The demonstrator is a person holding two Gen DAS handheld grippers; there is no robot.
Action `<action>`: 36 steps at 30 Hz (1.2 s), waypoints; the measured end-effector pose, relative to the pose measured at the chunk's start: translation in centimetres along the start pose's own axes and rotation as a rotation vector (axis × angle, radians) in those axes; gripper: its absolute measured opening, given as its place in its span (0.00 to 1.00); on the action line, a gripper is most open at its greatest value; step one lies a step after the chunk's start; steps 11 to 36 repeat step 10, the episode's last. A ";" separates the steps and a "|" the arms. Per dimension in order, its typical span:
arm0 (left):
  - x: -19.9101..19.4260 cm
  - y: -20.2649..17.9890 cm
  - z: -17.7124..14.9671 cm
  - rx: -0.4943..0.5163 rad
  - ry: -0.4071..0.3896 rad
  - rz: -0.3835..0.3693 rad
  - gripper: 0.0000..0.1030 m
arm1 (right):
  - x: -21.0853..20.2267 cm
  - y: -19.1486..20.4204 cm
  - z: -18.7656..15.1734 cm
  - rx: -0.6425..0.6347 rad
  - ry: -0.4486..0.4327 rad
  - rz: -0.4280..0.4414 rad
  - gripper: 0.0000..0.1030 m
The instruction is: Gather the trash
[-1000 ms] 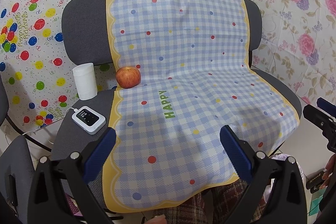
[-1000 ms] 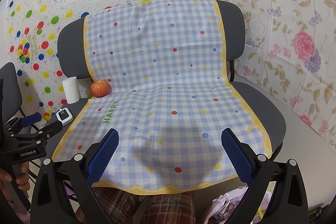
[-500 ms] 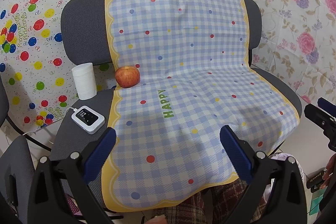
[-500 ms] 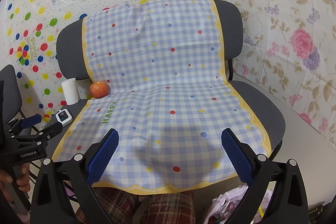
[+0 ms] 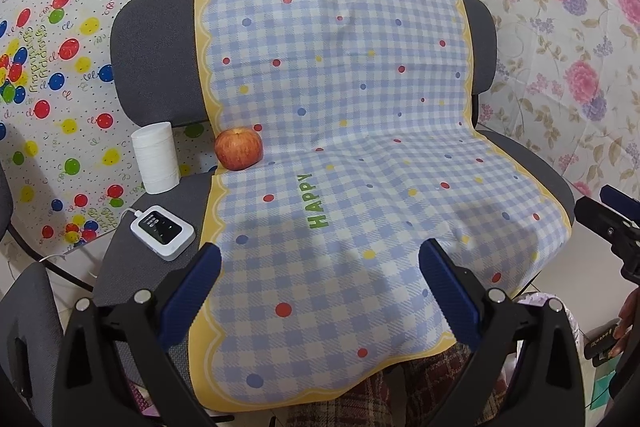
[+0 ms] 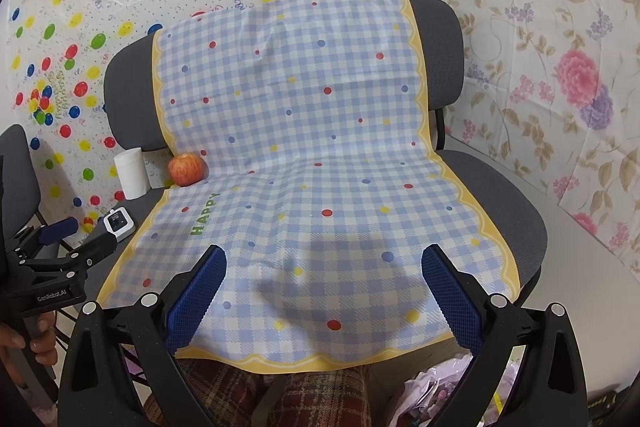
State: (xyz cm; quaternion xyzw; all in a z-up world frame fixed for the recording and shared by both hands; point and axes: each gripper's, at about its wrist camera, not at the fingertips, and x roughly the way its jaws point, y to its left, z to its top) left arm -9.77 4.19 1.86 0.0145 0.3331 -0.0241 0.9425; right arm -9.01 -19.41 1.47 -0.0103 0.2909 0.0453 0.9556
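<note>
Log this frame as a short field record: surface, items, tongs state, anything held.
surface: grey chair draped with a checked cloth
items: apple on the cloth's left edge; white paper cup upright beside it; small white device on bare seat, cable attached
left tongs: open, empty, above the cloth's front
right tongs: open, empty, above the cloth's front
trash: pale crumpled plastic low right, partly hidden

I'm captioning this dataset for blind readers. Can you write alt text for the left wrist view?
The open left gripper hovers over a grey chair draped with a blue checked cloth. An apple, a white cup and a small white device sit at the seat's left.
</note>
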 end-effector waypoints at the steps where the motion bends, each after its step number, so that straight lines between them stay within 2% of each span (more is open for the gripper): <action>1: 0.4 0.0 0.1 0.000 0.004 -0.004 0.93 | 0.4 -0.1 0.2 -0.002 0.002 -0.005 0.94; 6: 3.0 -0.4 0.5 0.014 0.033 -0.005 0.93 | 4.6 -2.1 1.4 -0.027 0.026 -0.045 0.94; 10: 5.2 -0.8 0.4 0.025 0.045 -0.035 0.94 | 11.4 -6.2 3.2 -0.069 0.083 -0.122 0.94; 36: 5.2 -0.8 0.4 0.025 0.045 -0.035 0.94 | 11.4 -6.2 3.2 -0.069 0.083 -0.122 0.94</action>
